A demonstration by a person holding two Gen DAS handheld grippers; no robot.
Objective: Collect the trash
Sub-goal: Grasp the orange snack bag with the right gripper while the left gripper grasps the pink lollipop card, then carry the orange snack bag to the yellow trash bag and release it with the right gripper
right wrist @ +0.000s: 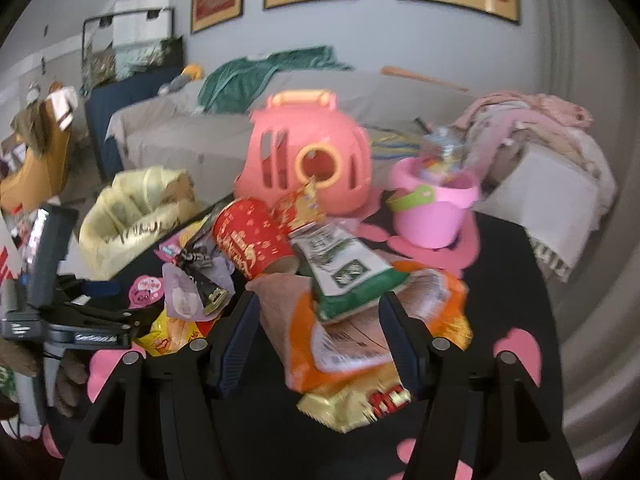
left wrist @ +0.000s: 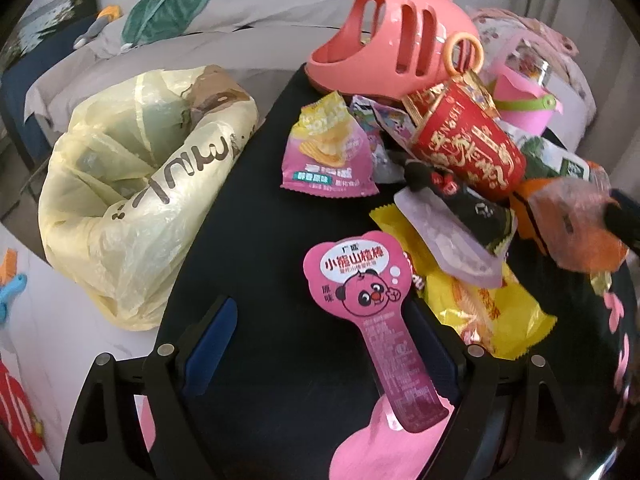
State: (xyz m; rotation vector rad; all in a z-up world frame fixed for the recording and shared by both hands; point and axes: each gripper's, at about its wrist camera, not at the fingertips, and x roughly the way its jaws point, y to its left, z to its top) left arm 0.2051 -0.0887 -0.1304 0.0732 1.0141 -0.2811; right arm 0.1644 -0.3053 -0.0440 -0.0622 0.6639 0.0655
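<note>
My right gripper, jaws wide, straddles the light, crinkly orange wrapper; I'd pinch its near middle.

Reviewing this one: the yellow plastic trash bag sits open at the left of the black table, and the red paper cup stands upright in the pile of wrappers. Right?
Not quite. The red paper cup lies on its side in the pile of wrappers, as the left wrist view shows. The yellow plastic trash bag does sit open at the left of the black table.
</note>
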